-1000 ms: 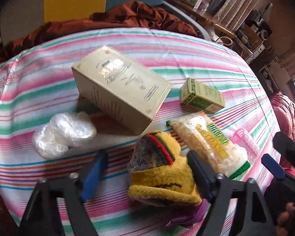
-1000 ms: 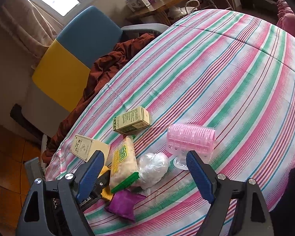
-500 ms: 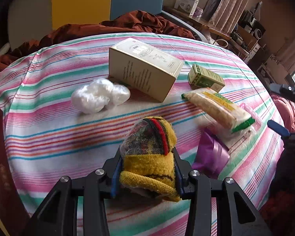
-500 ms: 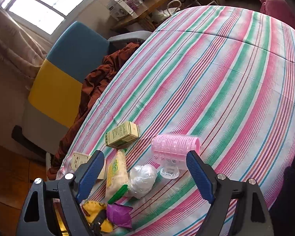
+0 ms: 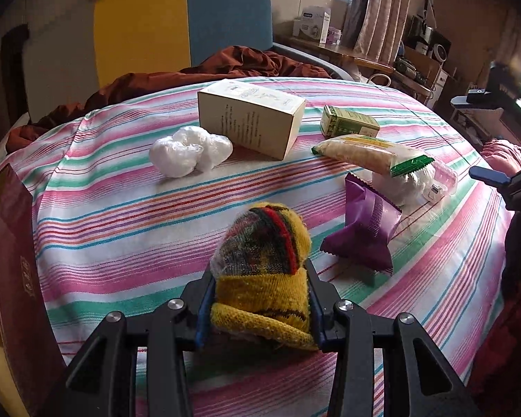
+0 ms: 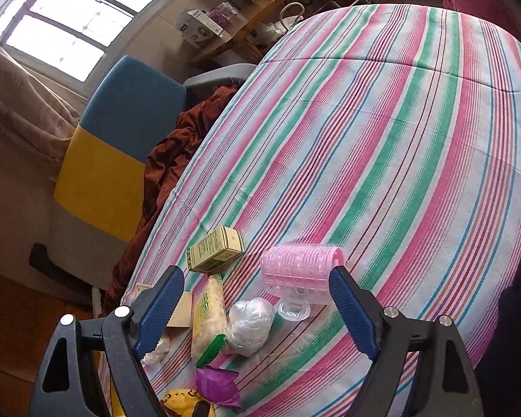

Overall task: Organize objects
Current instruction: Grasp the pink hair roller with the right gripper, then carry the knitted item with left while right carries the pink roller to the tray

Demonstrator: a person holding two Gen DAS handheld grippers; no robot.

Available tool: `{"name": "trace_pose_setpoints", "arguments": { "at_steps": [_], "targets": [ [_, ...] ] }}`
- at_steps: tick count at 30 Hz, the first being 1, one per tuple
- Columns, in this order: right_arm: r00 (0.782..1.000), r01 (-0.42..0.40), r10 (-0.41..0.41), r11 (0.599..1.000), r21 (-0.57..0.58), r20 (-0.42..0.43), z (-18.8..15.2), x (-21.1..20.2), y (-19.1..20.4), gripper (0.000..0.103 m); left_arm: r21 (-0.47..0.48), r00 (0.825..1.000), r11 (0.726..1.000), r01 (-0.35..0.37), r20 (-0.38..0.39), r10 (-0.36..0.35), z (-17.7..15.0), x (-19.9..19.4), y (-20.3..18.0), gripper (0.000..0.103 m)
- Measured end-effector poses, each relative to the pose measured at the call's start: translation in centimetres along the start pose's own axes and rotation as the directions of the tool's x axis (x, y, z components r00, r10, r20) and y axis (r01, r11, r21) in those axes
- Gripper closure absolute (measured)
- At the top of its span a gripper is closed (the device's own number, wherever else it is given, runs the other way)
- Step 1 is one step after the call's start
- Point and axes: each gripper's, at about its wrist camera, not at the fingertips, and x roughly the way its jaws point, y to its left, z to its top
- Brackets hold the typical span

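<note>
Left tool (image 5: 260, 307) clamped on knitted bundle (image 5: 262, 271)

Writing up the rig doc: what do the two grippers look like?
Both match: the left gripper and right gripper have black plastic frames with triangular cut-outs, silver bolt heads at the pivots, and jaws lined with ribbed blue pads. No cables or markings show. No sleeve is clearly visible.

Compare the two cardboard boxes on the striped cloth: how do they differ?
The beige box is much bigger than the green box. The beige box is plain cream with small print; the green box has green-and-cream panels. The beige box lies nearer the crumpled plastic wrap. Both lie flat, untouched.
</note>
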Motion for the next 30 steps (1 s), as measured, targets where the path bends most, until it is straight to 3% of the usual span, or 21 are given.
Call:
{"name": "trace_pose_setpoints", "arguments": {
  "at_steps": [9, 18, 20, 22, 26, 30],
  "targets": [
    [0.985, 0.172, -0.173, 0.984, -0.038, -0.008, -0.2, 1.4, -0.2, 0.016, -0.001, 1.0, 1.0, 0.002, 0.028, -0.002, -0.3, 0.1, 0.2, 0.058],
    [0.926, 0.367, -0.377, 0.904, -0.22, -0.001, -0.2, 5.2, 2.4, 0.016, -0.007, 0.999, 1.0, 0.007, 0.043, -0.007, -0.4, 0.1, 0.1, 0.057],
    [0.905, 0.411, -0.426, 0.881, -0.234, -0.015, 0.1, 6.3, 2.1, 0.017, -0.004, 0.999, 1.0, 0.003, 0.047, -0.003, -0.5, 0.1, 0.0, 0.057],
    [0.893, 0.42, -0.444, 0.879, -0.226, -0.07, 0.4, 7.5, 1.2, 0.029, -0.002, 0.999, 1.0, 0.0, 0.05, 0.0, -0.5, 0.1, 0.0, 0.057],
    [0.893, 0.415, -0.444, 0.873, -0.258, -0.067, 0.2, 7.4, 1.4, 0.03, -0.001, 0.998, 1.0, -0.005, 0.055, 0.005, -0.6, 0.2, -0.1, 0.057],
    [0.919, 0.369, -0.39, 0.9, -0.231, -0.051, 0.6, 6.3, 1.2, 0.03, 0.005, 0.999, 1.0, -0.01, 0.054, 0.01, -0.5, 0.1, -0.2, 0.057]
  ]
}}
